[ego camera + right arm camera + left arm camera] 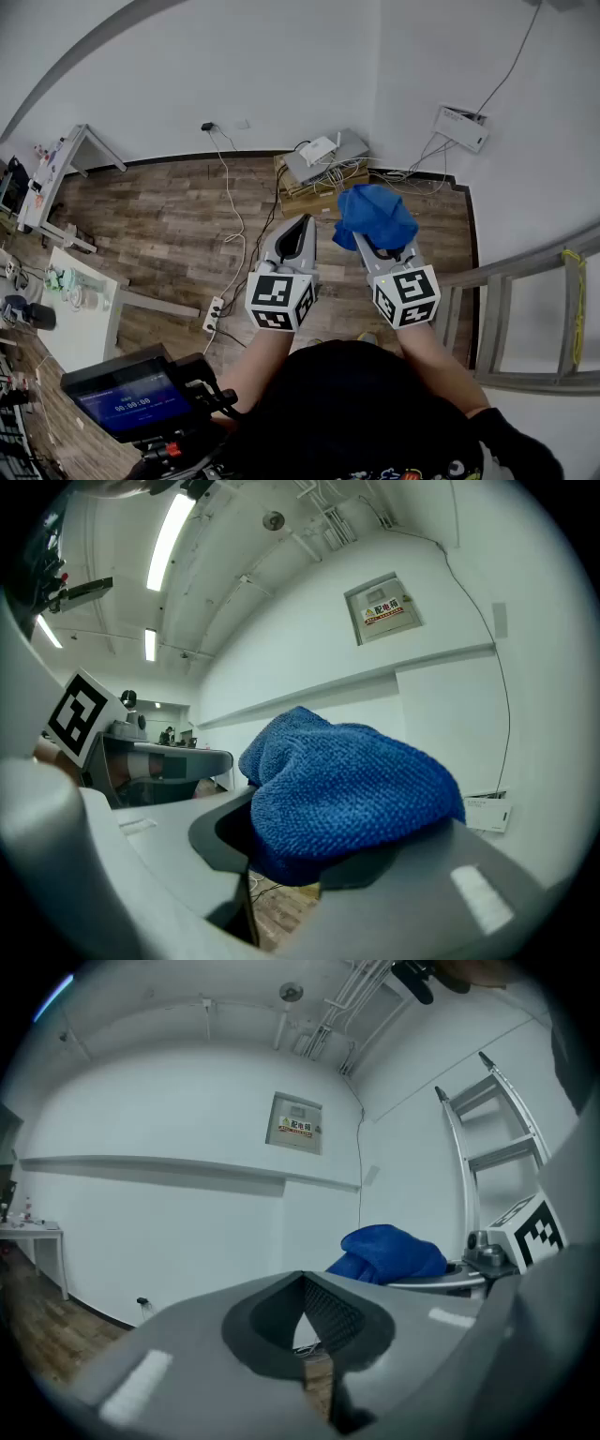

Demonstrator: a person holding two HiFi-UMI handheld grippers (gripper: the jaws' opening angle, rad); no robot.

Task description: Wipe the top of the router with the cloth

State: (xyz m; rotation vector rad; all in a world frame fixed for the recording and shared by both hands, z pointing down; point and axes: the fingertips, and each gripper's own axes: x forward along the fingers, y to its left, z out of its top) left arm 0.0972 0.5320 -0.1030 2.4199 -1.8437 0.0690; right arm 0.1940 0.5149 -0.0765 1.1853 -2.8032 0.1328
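The white router (pixel 319 150) lies on a grey slab on top of a cardboard box (pixel 302 197) by the far wall, well beyond both grippers. My right gripper (pixel 367 242) is shut on a bunched blue cloth (pixel 376 216), held in the air over the floor short of the box. In the right gripper view the cloth (pixel 347 789) bulges out over the jaws and hides their tips. My left gripper (pixel 302 223) hangs beside it at the same height, shut and empty. From the left gripper view the cloth (pixel 389 1252) shows to the right.
Cables run from the router area along the wooden floor to a power strip (pixel 214 314). A white box (pixel 459 128) is fixed to the right wall. A metal ladder (pixel 525 309) leans at the right. A white table (pixel 80 300) and a screen device (pixel 131 398) stand at lower left.
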